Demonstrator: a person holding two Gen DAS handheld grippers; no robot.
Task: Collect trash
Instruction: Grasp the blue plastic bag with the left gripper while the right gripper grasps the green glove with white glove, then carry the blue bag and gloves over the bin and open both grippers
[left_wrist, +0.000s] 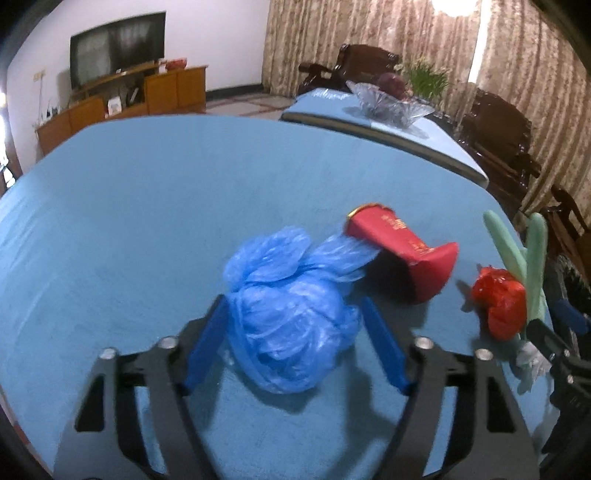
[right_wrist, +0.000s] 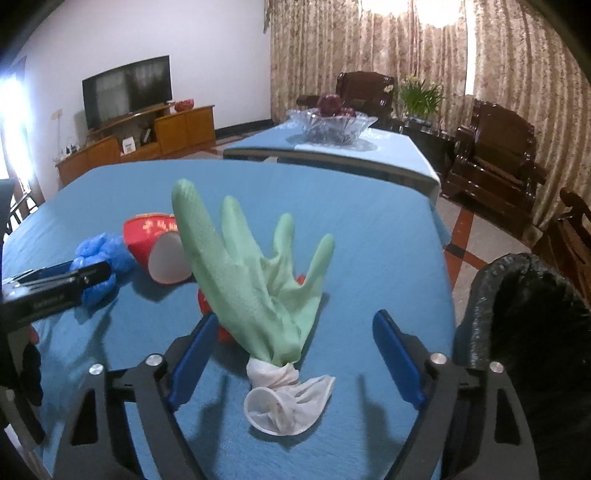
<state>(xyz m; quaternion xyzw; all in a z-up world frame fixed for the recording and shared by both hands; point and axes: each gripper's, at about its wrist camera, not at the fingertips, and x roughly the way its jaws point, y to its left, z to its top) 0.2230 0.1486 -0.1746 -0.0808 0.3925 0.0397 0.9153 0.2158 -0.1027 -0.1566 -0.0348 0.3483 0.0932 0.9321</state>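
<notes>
A crumpled blue plastic bag (left_wrist: 288, 314) lies on the blue table (left_wrist: 147, 221), between the open fingers of my left gripper (left_wrist: 295, 310); whether they touch it is unclear. Behind it a red paper cup (left_wrist: 399, 254) lies on its side, and a red plastic wad (left_wrist: 498, 299) sits to the right. In the right wrist view a green rubber glove (right_wrist: 255, 280) with a white cuff stands between the open fingers of my right gripper (right_wrist: 295, 325). The blue bag (right_wrist: 99, 266), the cup (right_wrist: 159, 243) and the left gripper (right_wrist: 55, 288) show at the left.
A bin lined with a black bag (right_wrist: 524, 332) stands off the table's right edge. A second blue-covered table (right_wrist: 369, 147) with a glass fruit bowl (right_wrist: 332, 125) is behind. Dark wooden chairs (right_wrist: 495, 166), a TV (right_wrist: 127, 88) and curtains line the room.
</notes>
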